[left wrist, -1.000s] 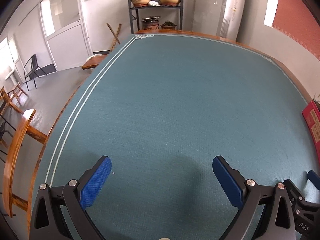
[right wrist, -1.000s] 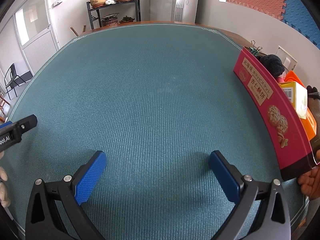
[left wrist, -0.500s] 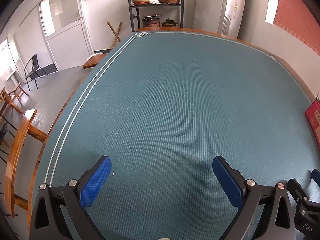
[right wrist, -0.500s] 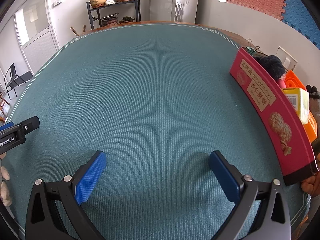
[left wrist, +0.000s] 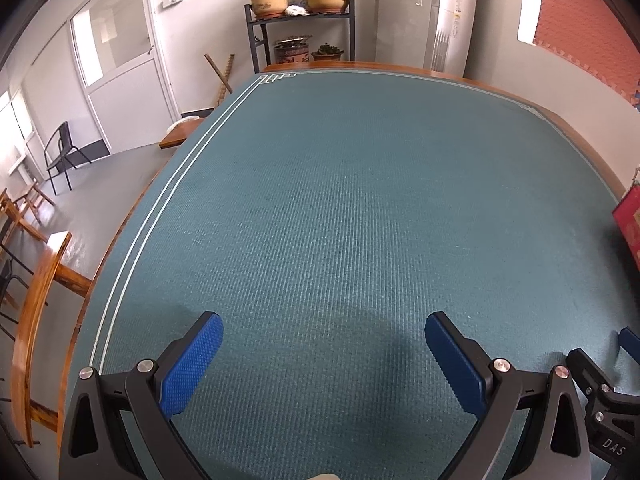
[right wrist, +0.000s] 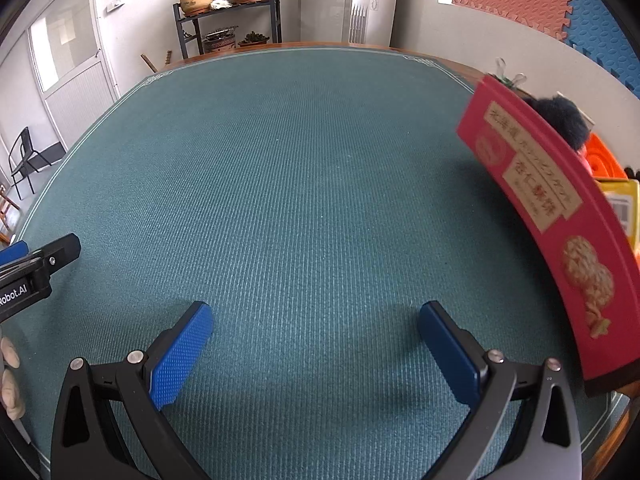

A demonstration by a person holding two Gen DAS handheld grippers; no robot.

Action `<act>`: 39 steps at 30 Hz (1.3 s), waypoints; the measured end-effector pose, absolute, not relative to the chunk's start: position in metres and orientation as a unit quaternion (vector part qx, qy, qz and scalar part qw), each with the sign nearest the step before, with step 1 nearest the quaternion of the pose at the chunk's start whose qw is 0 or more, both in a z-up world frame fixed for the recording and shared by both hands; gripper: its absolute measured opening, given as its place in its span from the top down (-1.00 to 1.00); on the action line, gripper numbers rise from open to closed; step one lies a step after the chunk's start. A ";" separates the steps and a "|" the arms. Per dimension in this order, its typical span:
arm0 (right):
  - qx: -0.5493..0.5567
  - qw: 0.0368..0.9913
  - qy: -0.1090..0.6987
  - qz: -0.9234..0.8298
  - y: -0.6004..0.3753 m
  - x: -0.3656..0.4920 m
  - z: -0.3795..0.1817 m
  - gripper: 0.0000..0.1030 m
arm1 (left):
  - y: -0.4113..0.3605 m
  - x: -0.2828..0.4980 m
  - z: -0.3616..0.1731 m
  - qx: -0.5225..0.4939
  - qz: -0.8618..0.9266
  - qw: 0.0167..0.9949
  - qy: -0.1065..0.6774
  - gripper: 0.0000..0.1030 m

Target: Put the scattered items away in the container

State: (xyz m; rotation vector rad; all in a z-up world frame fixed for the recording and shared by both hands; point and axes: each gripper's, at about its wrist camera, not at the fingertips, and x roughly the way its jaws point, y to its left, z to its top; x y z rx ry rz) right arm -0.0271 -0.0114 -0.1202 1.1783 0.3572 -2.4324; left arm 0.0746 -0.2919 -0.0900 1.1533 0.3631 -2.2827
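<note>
left gripper [left wrist: 324,352]: jaws spread, empty, over green table mat [left wrist: 340,200] | right gripper [right wrist: 316,340]: jaws spread, empty | red biscuit box [right wrist: 540,216]: at mat's right edge, holding items

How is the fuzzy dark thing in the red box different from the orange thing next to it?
The fuzzy dark thing is blackish-blue and looks soft and rounded; the orange thing is bright and looks hard, with curved ridges. The fuzzy dark thing sits farther from the camera, while the orange thing sits nearer, beside a yellow packet. Both poke up behind the wall of the red box, so their lower parts are hidden.
</note>
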 end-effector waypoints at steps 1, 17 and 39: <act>0.423 0.206 0.128 -0.873 -0.012 -0.024 -0.120 -0.99 | -0.291 0.075 -0.090 0.429 -0.850 0.275 0.135 -0.99; 0.423 0.206 0.127 -0.873 0.001 0.025 -0.124 -0.99 | -0.297 0.074 -0.096 0.435 -0.845 0.276 0.141 -0.99; 0.423 0.206 0.128 -0.873 0.015 0.034 -0.122 -0.99 | -0.291 0.065 -0.099 0.435 -0.848 0.279 0.117 -0.99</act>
